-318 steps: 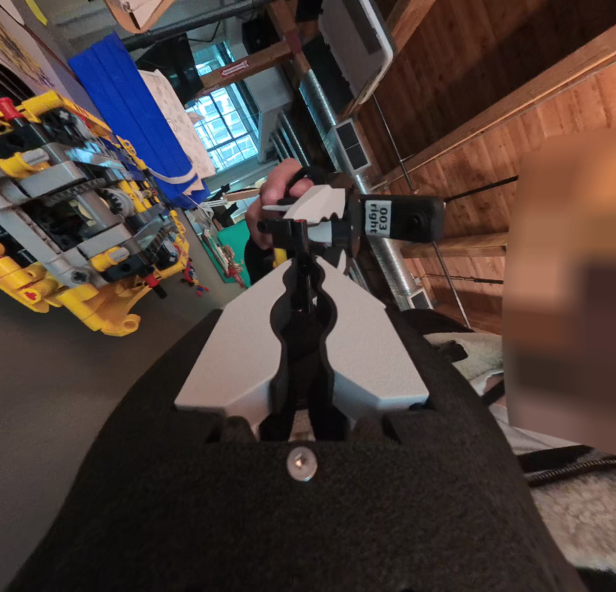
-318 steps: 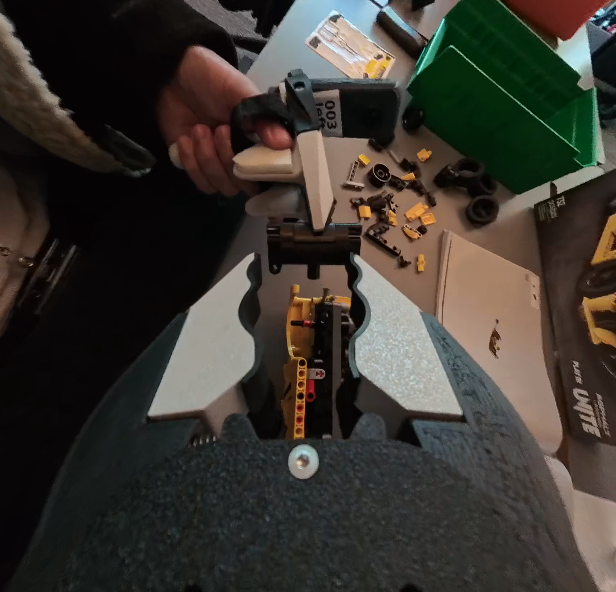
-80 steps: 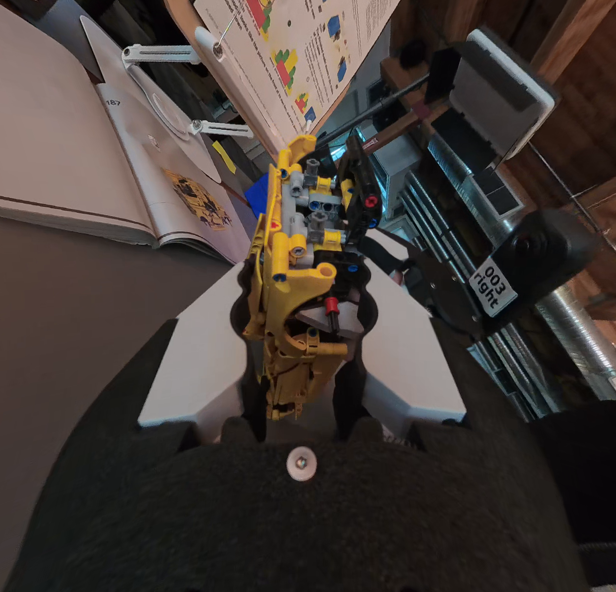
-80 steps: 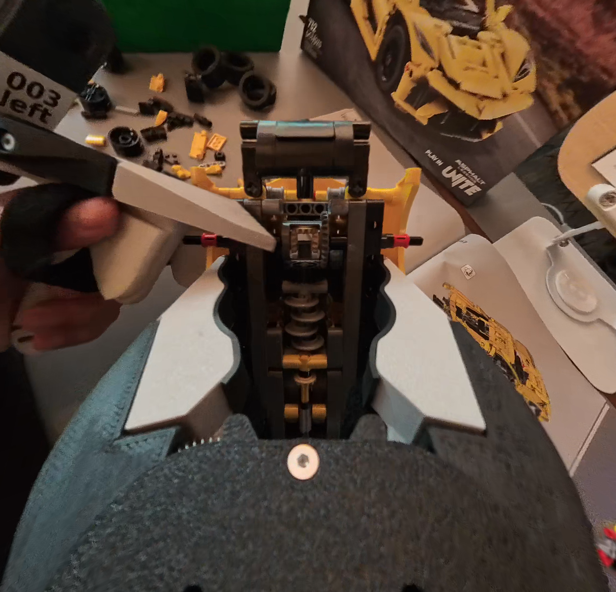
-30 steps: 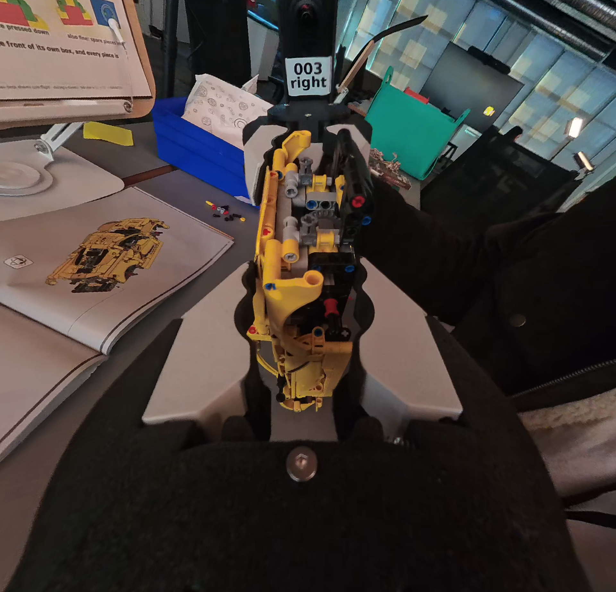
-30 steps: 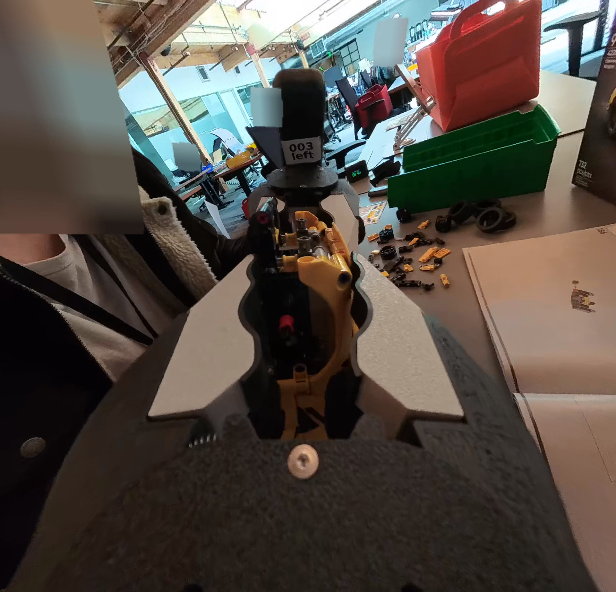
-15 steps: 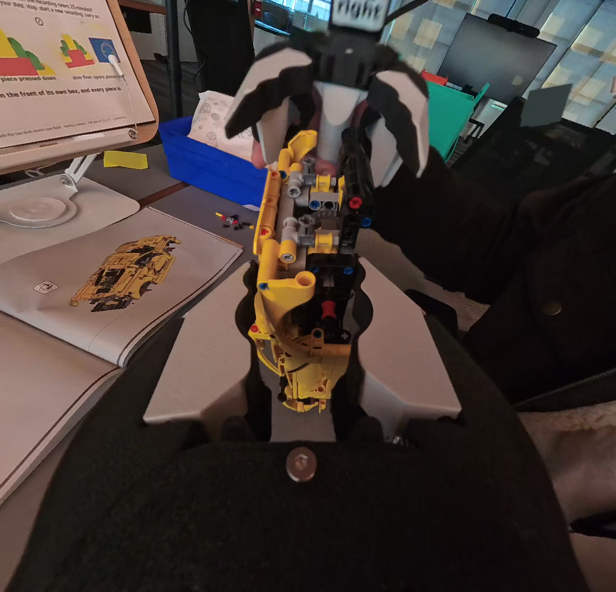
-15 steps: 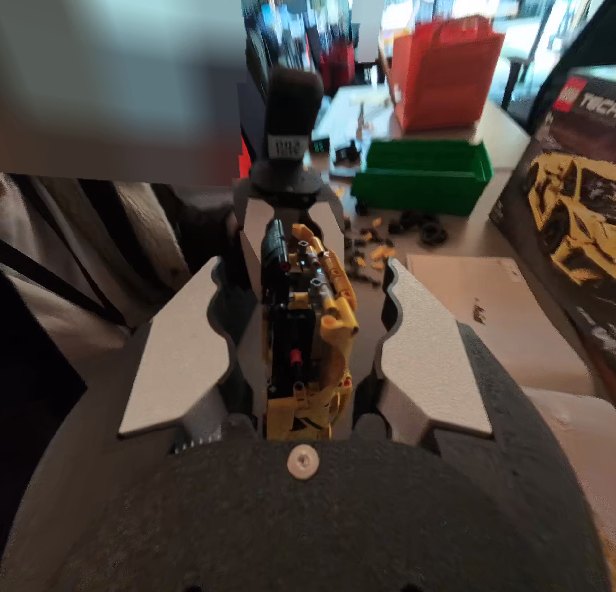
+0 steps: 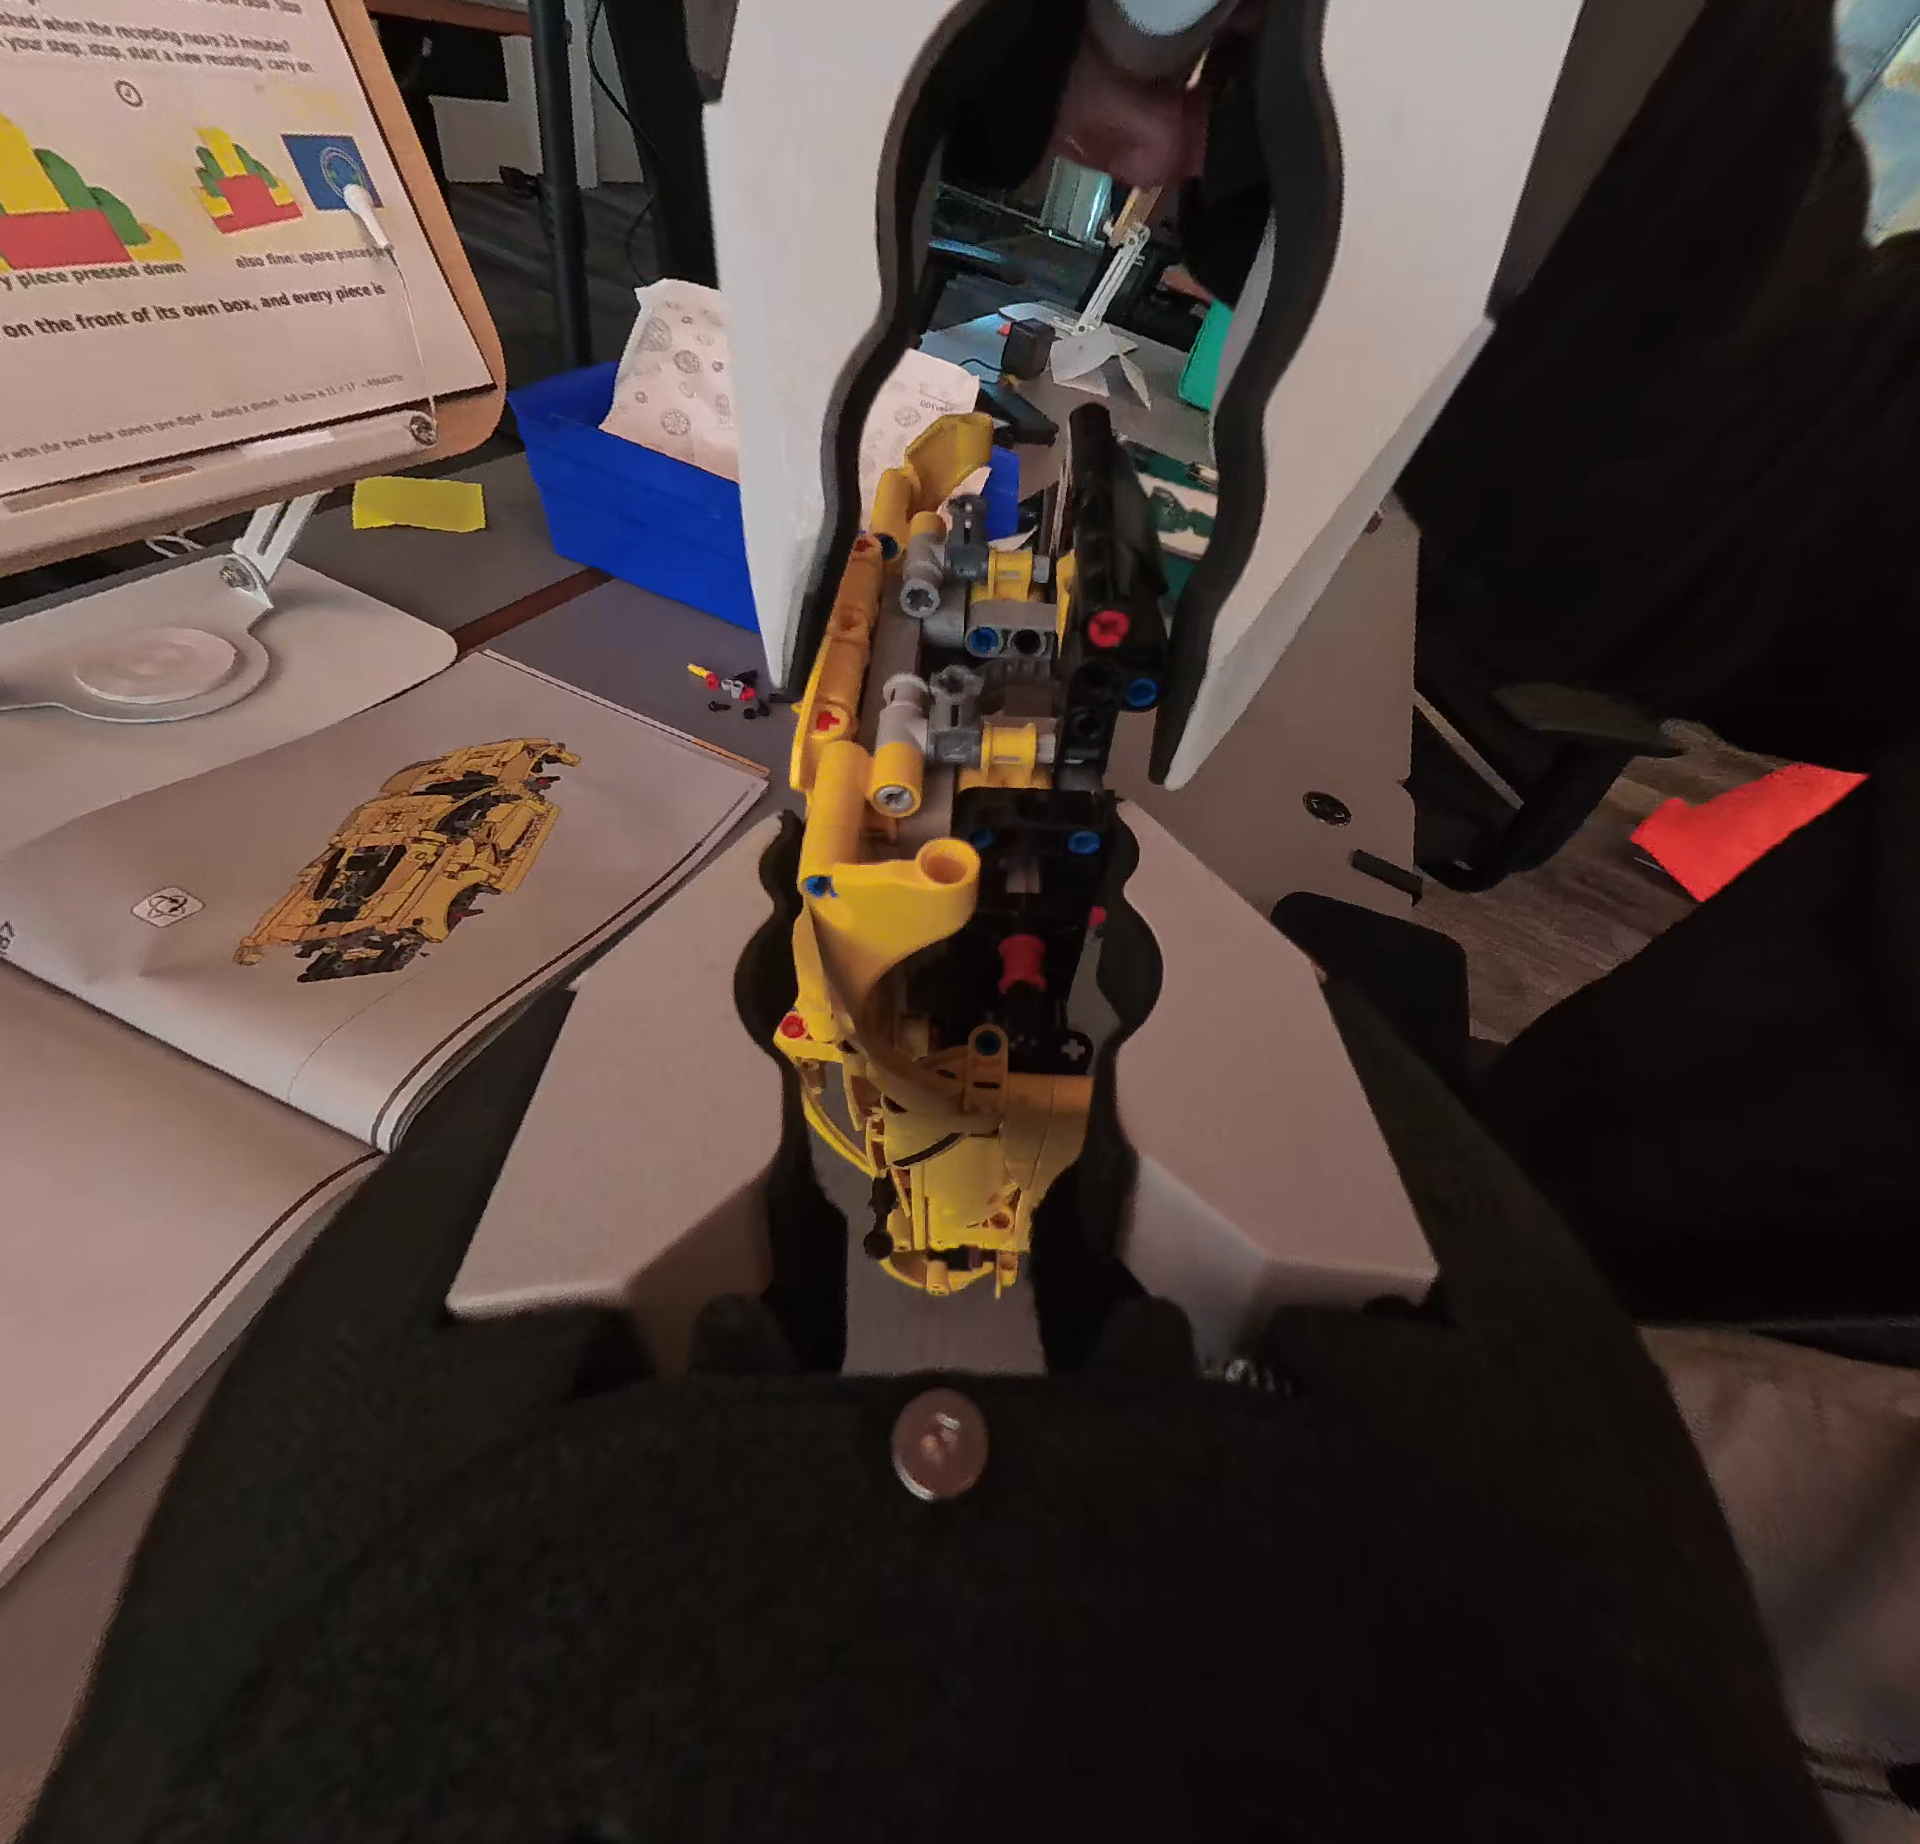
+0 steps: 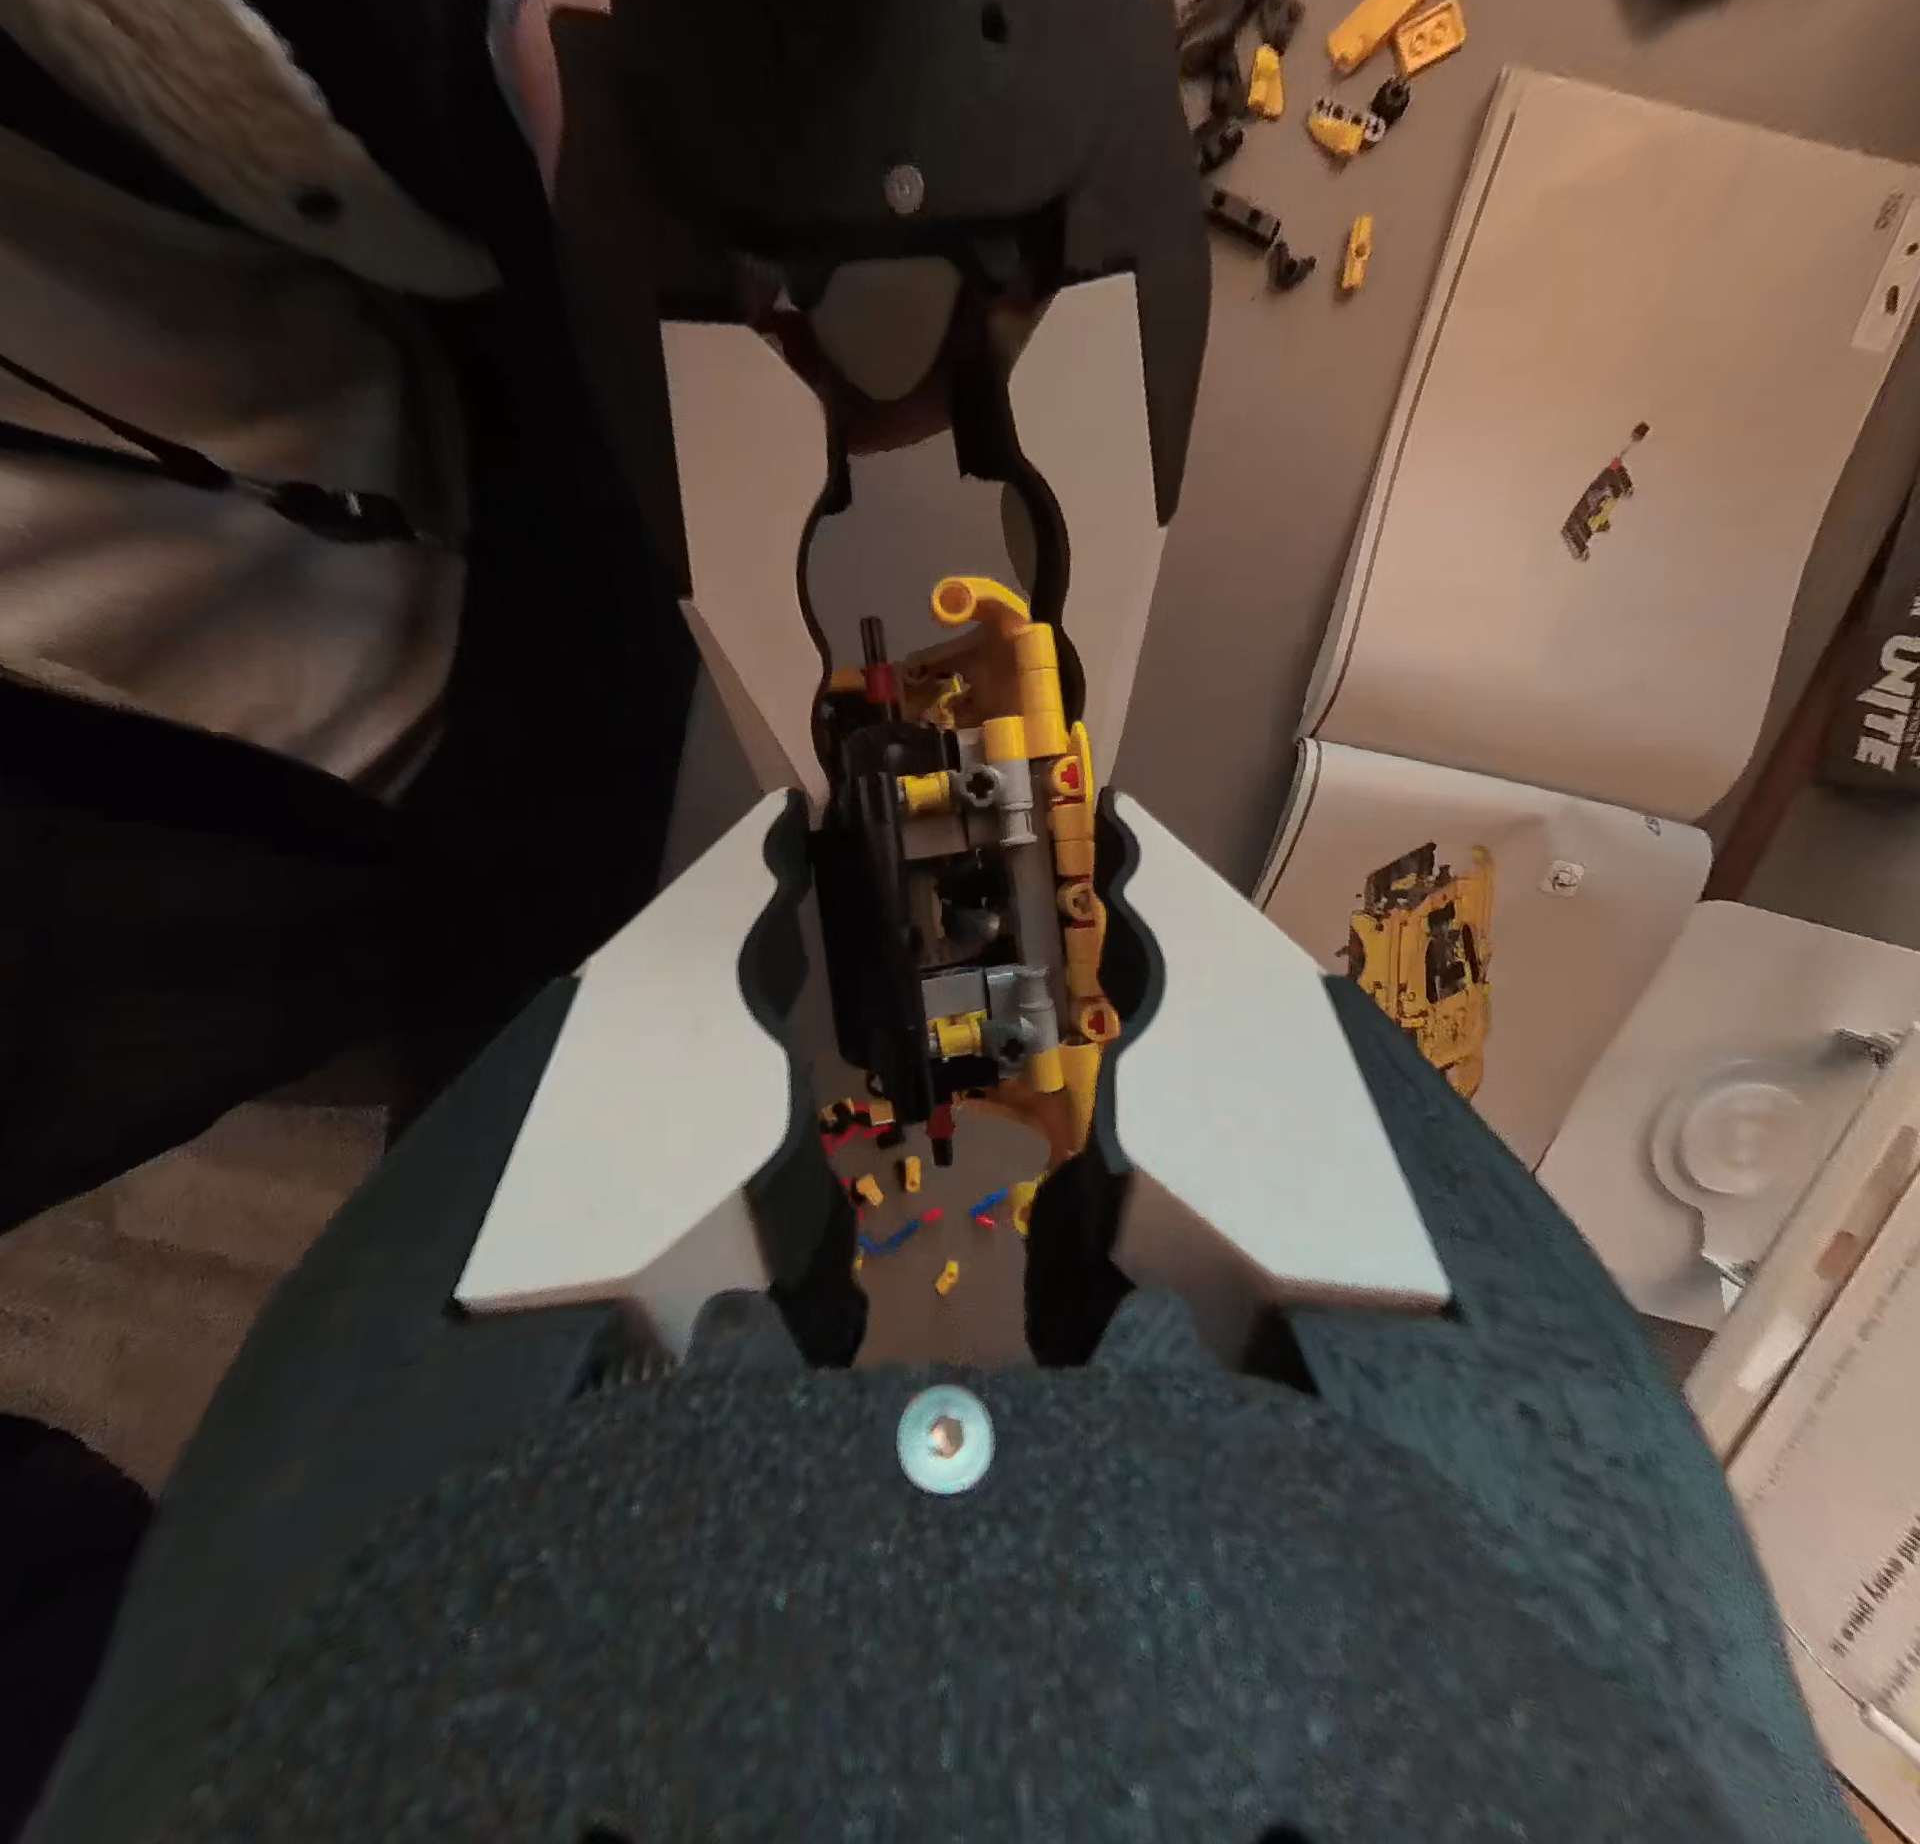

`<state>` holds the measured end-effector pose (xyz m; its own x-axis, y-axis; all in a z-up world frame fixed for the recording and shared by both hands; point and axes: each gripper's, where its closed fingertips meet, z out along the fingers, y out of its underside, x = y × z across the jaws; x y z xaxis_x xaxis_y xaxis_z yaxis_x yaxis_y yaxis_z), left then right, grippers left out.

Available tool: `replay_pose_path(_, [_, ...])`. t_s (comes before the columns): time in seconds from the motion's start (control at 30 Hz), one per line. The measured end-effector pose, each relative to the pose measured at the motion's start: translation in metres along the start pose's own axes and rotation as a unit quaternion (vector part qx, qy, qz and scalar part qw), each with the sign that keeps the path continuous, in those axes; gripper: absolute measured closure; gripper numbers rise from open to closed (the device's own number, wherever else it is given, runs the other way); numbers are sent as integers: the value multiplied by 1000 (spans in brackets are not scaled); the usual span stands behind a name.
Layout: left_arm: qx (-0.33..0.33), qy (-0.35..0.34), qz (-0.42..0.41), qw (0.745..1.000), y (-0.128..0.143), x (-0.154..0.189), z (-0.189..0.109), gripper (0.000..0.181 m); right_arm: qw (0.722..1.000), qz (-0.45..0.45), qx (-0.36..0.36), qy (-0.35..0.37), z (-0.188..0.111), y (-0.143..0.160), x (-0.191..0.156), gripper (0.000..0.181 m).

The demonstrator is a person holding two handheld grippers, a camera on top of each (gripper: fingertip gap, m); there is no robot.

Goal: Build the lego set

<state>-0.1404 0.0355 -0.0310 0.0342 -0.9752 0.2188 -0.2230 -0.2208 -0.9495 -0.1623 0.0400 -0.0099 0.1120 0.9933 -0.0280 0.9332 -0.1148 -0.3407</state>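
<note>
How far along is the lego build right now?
Done: a dense yellow-and-black chassis section is assembled. In hand: left tongs grip its lower end, while right tongs straddle the upper end. Left: loose pieces and tiny pins remain on the table.

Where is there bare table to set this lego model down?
Bare table runs between the lego model and the open manual. A narrower strip lies between the manual's far edge, the stand base and the blue bin. Crowded: loose pieces beside the manual, small parts scattered under the model.
</note>
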Motion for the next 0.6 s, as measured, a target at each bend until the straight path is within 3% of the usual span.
replay_pose_path(0.6, [-2,-33,42,999,6,2,10,127,998,-52,-10,30,5,6,-3,134])
